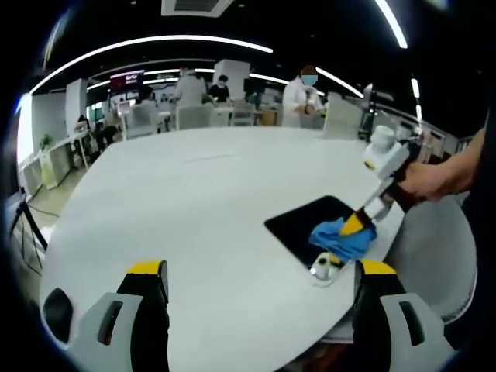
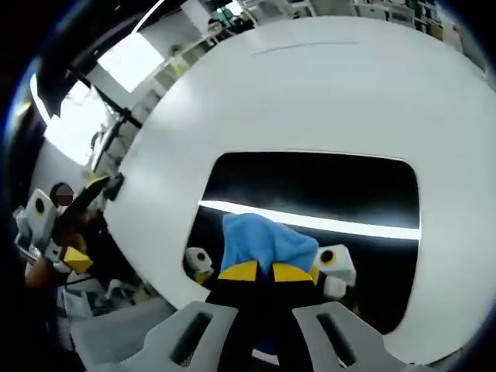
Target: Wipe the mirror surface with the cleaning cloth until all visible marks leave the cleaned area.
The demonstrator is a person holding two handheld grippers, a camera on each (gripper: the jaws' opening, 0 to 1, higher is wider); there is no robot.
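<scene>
A dark rectangular mirror (image 1: 298, 221) lies flat near the edge of the round white table (image 1: 194, 194). My right gripper (image 1: 358, 225), held by a hand, presses a blue cleaning cloth (image 1: 341, 240) onto the mirror's near end. In the right gripper view its yellow-tipped jaws are shut on the cloth (image 2: 267, 240), and the right gripper (image 2: 267, 273) rests over the mirror (image 2: 349, 186), which reflects a bright ceiling light. My left gripper (image 1: 262, 270) hovers over the table's bare front with its jaws wide apart and nothing between them. It also appears off the table edge as the left gripper (image 2: 87, 221).
A small white round piece (image 1: 325, 269) sits at the mirror's near corner. A grey chair (image 1: 442, 248) stands beside the table by the mirror. Several people, desks and chairs (image 1: 194, 116) are far behind the table. The table's rim (image 2: 155, 256) runs close to the mirror.
</scene>
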